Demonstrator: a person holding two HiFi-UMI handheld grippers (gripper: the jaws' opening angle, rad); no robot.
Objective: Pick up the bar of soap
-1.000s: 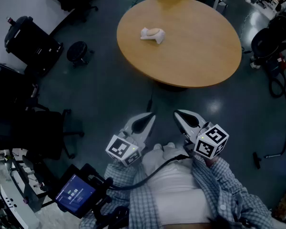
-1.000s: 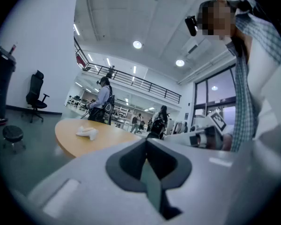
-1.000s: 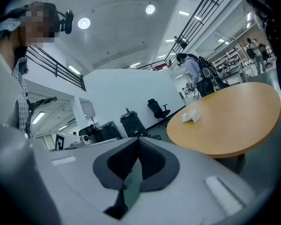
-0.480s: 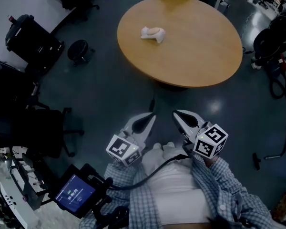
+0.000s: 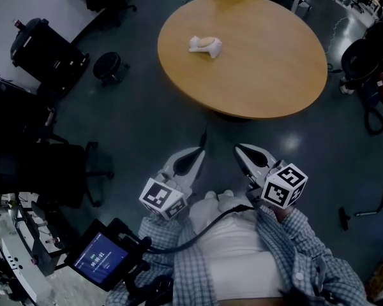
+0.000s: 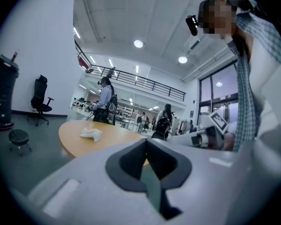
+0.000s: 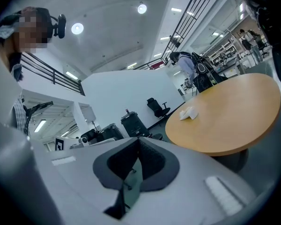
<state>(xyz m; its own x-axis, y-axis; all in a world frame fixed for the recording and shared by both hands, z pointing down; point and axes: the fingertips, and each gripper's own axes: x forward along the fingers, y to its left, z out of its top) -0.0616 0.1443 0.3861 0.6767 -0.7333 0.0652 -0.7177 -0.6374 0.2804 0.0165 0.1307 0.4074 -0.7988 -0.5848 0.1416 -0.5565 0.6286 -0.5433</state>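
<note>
Hardly anything had changed over the last second: the head view had drifted a touch, so the round table (image 5: 262,62) sat marginally further right in the frame, and the left gripper (image 5: 198,154) had sunk slightly toward the lower left. Both it and the right gripper (image 5: 240,150) were still held close to the person's body at the bottom centre, well apart from the table. Each claw was closed, pads meeting with nothing between them, as each gripper's own view showed. The bar of soap (image 5: 206,43) lay where it had been, in the upper middle of the frame on the table's far left part, resting on what looked like a crumpled white wrapper or cloth. By my reading the pick-up had not begun: the whole approach, the opening of a claw and the grasp all remained to do.
</note>
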